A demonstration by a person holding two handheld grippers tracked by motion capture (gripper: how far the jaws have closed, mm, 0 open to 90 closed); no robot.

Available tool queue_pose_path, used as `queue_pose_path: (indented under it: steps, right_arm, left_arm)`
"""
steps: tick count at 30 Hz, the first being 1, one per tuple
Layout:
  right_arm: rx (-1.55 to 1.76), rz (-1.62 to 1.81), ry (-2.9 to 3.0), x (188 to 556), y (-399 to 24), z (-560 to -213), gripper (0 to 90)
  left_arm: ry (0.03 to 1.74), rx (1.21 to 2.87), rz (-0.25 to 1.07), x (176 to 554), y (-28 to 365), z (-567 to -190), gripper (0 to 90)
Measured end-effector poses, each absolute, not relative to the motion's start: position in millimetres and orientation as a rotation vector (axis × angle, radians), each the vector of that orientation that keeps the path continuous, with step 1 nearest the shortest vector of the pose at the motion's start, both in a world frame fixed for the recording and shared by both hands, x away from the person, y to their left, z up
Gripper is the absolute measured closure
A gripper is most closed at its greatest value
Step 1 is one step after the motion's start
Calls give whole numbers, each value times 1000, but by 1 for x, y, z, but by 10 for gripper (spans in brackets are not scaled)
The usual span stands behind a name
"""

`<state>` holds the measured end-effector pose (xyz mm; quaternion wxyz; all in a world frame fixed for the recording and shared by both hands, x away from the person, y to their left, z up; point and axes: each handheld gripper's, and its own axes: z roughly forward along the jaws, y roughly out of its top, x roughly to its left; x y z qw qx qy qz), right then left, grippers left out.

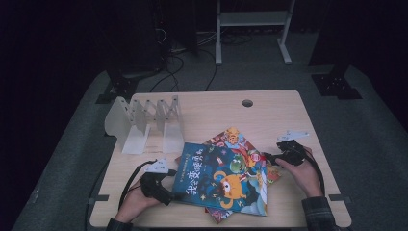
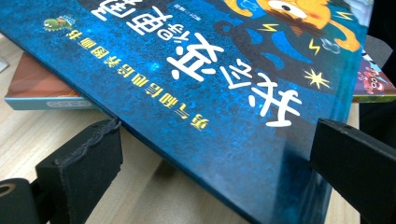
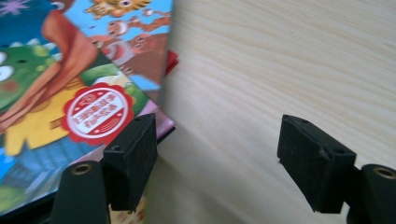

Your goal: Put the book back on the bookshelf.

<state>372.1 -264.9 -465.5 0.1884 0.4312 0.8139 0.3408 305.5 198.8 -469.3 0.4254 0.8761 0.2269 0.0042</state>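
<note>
From the high view, your left gripper (image 1: pixel 169 195) sits at the near left corner of the blue book (image 1: pixel 223 179), which lies on top of a loose pile of picture books (image 1: pixel 231 137) on the wooden table (image 1: pixel 269 108); your right gripper (image 1: pixel 270 157) rests at the pile's right edge; the white folding book rack (image 1: pixel 144 122) stands well apart at the far left, empty; you look to be at the step of picking the top book off the pile.

In the left gripper view, your jaws stand wide apart with the blue book (image 2: pixel 224 93) between them; one jaw sits under the raised cover edge, the other above the cover; they are not yet pinching it; a lower book (image 2: pixel 42 93) lies flat beneath.

In the right gripper view, your jaws are spread too; one touches the corner of the book with the red seal (image 3: pixel 98 112), the other hangs over bare table (image 3: pixel 280 60).

Next, I judge, you close the left jaws firmly on the cover edge before lifting; steady the pile with the right so the lower books don't slide.
</note>
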Motion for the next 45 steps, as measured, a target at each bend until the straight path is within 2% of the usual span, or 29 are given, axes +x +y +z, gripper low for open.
queue_pose_path:
  steps: [8, 20, 28, 30, 45]
  right_arm:
    - [1261, 957, 2247, 384, -262, -465, 299]
    - [1203, 1153, 2334, 325, -251, -459, 366]
    - [1196, 1179, 2403, 306, -243, -466, 381]
    - [1194, 1194, 2414, 304, -242, -466, 392]
    - [1197, 1200, 2376, 307, -216, -467, 382]
  left_arm:
    - [583, 2180, 4, 306, 201, -468, 51]
    - [684, 2143, 103, 306, 214, -464, 51]
    - [715, 2104, 135, 308, 222, -463, 24]
    - [731, 2103, 144, 309, 223, -463, 1]
    - [789, 2092, 112, 310, 231, -466, 0]
